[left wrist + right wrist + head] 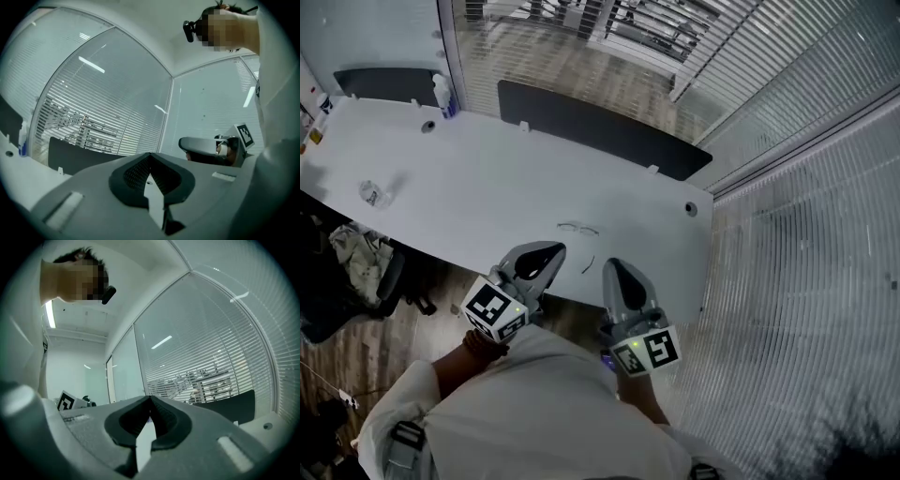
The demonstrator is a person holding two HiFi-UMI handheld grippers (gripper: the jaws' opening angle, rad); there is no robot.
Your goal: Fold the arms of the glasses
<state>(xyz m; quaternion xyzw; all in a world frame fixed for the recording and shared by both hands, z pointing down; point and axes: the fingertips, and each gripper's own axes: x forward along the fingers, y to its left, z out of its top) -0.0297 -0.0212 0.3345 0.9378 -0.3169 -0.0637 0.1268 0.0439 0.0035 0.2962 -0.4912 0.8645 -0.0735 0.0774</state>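
Thin-rimmed glasses (578,229) lie on the white table (487,197) near its front edge, arms unfolded; one dark arm tip shows nearer me. My left gripper (547,253) is held just short of the table edge, left of and below the glasses, its jaws shut with nothing in them. Beside it my right gripper (611,268) is also shut and empty, a little below the glasses. The glasses appear in neither gripper view. The left gripper (150,174) sees the right gripper (211,149) alongside; the right gripper (150,416) sees only the left one's marker cube (68,401).
A bottle (445,97) stands at the table's far left, and a crumpled clear wrapper (373,194) lies at its left. Dark partition panels (600,131) line the far edge. A glass wall with blinds (806,216) runs on the right; a chair (356,272) stands at the left.
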